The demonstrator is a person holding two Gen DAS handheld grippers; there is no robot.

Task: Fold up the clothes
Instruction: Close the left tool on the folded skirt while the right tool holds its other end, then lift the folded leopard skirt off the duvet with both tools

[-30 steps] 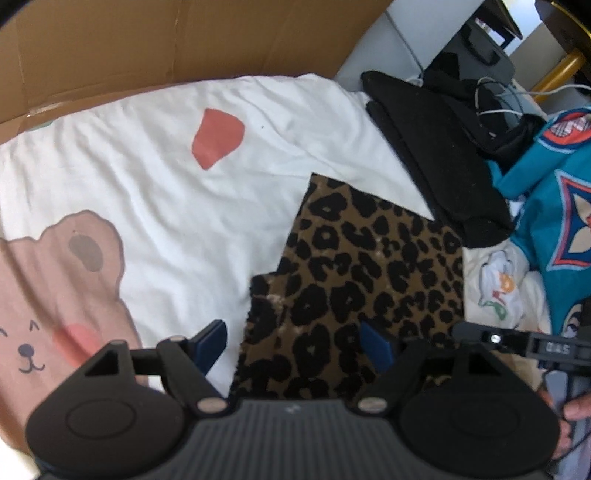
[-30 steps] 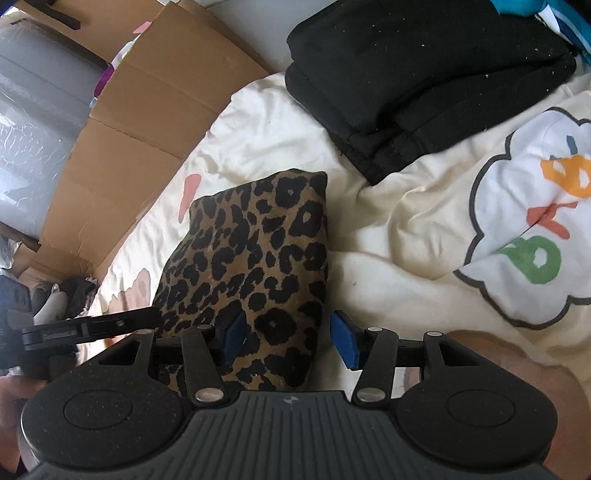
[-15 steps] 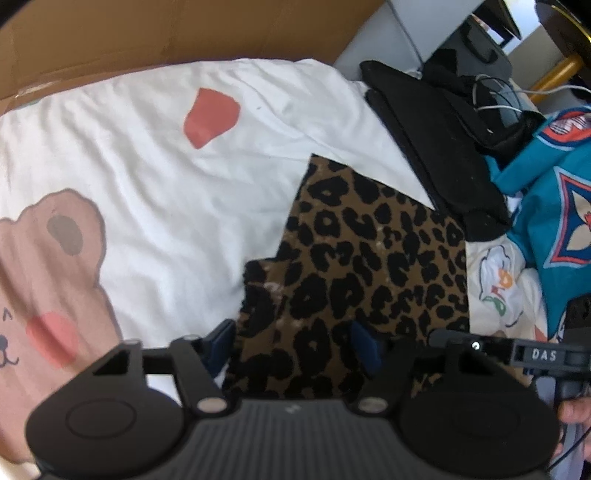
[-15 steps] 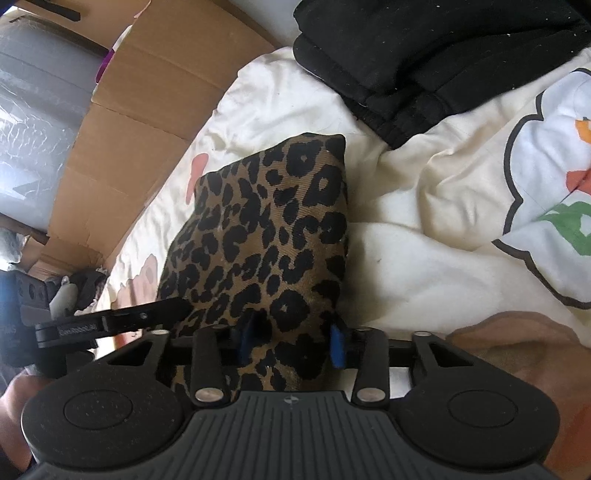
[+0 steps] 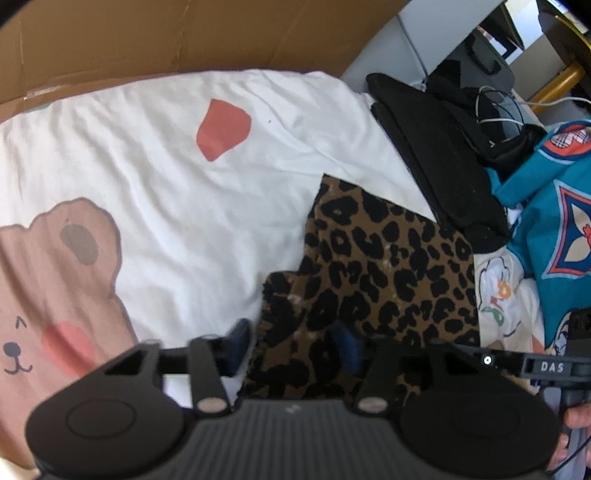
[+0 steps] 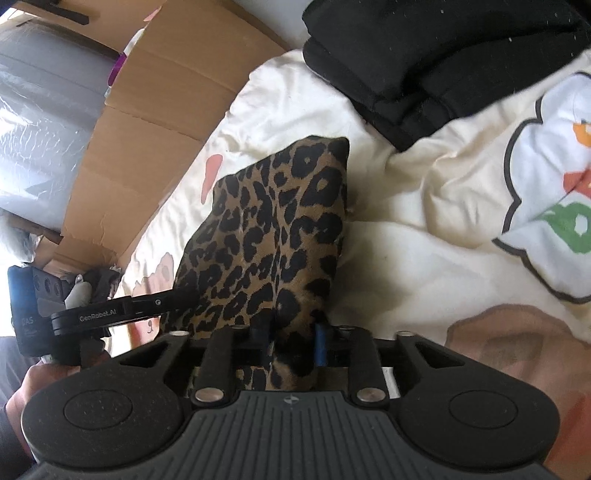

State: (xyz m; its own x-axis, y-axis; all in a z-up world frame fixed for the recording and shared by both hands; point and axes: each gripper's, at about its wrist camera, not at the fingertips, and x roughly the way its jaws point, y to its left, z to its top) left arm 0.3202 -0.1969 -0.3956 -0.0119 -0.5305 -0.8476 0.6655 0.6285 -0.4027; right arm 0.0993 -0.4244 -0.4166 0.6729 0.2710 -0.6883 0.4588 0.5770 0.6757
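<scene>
Gripping the near edge of the leopard-print garment (image 6: 273, 236) with both tools, we judge ourselves at the start of a fold: the hem is being taken up so it can be carried over toward the far end. The right gripper (image 6: 293, 341) has its jaws drawn narrow and pinched on a bunched ridge of the print, which rises between the blue pads. The left gripper (image 5: 291, 347) stands wider; its jaws have just been closing, with the garment's left near corner between them, though blur keeps us from saying whether both pads press on the cloth yet.

The garment lies on the bed sheet (image 5: 166, 192), a cream cover printed with a bear, just beside the folded black clothes (image 5: 439, 158) at its far right corner, and with a teal garment (image 5: 554, 221) further right. A cardboard panel (image 5: 184, 33) stands behind the bed.

Its long axis runs away from us, from the held near edge to a pointed far corner near the black pile. Next, we think, both hands must lift together and keep the edge level, or the fold will land skewed.
</scene>
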